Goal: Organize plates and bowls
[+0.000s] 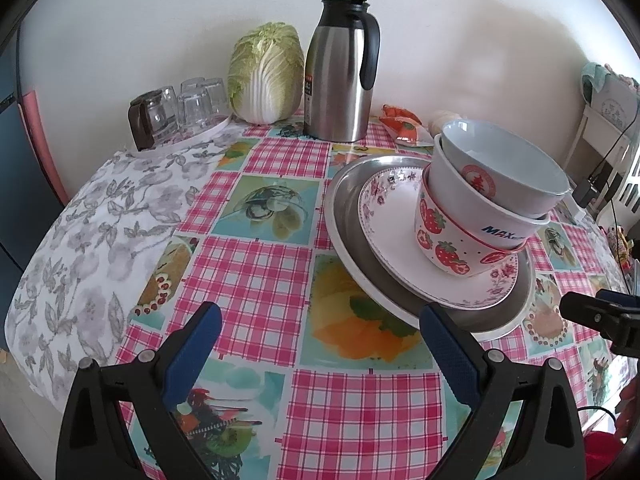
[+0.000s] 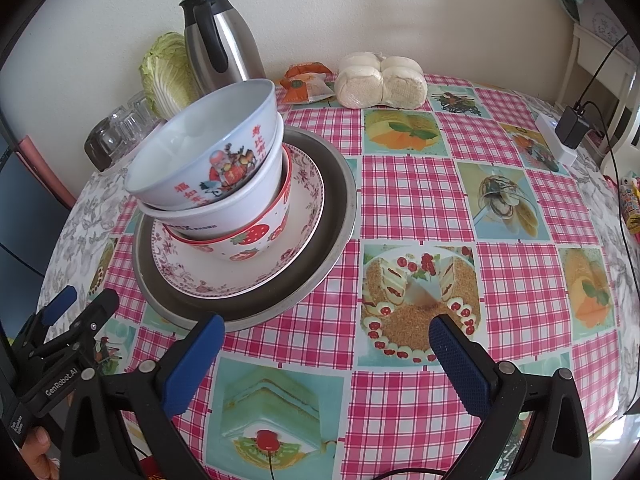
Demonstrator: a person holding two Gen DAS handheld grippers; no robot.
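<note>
Crockery stack, centre of the round table (image 2: 420, 184), serves as your landmark; entries run left to right from it.

Far left of the stack, at the table's back edge: a cluster of upturned glasses (image 1: 196, 106) with a dark-handled glass jug (image 1: 148, 120), on a white tray. Right of these, still left of the stack: a napa cabbage (image 1: 266, 74) against the wall, then a steel thermos jug (image 1: 342, 70) with a black handle, just behind the stack.

The stack itself, bottom to top: a metal plate (image 2: 340, 208); a floral plate (image 2: 308, 192) inside it; a strawberry bowl (image 2: 256, 242); a white bowl (image 2: 240, 204) with dark lettering nested in that; a pale blue bowl (image 2: 200, 144) with red characters on top. The three bowls lean away from upright.

Behind and right of the stack: orange packets (image 2: 306, 80), then a wrapped pack of white buns (image 2: 380, 80). Far right of the stack, at the table's rim: a white power strip with a black adapter (image 2: 574, 128).

Your left gripper (image 1: 320, 332) sits near the stack's left front; its fingers (image 1: 448, 344) are spread wide and hold nothing, the right one just at the metal plate's rim, contact unclear. Your right gripper (image 2: 324, 340) sits at the stack's right front, fingers (image 2: 196, 354) likewise wide and empty, the left one overlapping the metal plate's near rim in view.
</note>
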